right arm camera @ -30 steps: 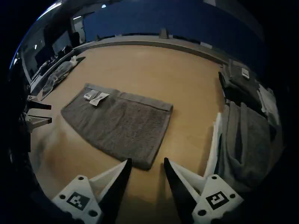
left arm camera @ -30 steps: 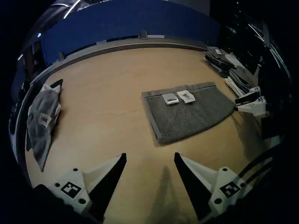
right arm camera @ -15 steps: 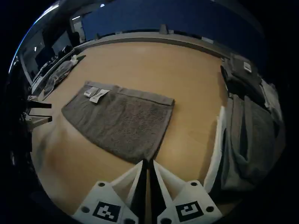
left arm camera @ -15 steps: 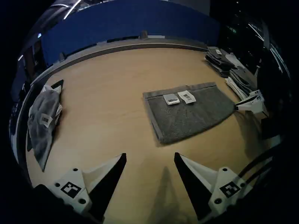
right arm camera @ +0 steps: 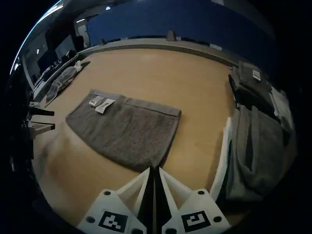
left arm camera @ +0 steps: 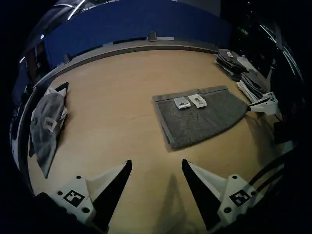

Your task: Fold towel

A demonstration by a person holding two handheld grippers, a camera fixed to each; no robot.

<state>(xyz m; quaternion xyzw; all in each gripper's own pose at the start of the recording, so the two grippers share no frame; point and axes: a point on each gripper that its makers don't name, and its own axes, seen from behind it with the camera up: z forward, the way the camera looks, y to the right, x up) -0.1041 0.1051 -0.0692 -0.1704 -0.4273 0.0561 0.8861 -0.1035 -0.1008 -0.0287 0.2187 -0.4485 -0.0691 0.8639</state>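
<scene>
Left claw (left arm camera: 156, 160): fingers spread wide apart, angled forward and down. Right claw (right arm camera: 154, 169): fingers drawn together, a thin slit between them, tips low.

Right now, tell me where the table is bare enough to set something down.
Bare: the table between the towel and the blue partition, and between towel and the grey pile. Crowded: the towel stacks beside the right tongs.
</scene>
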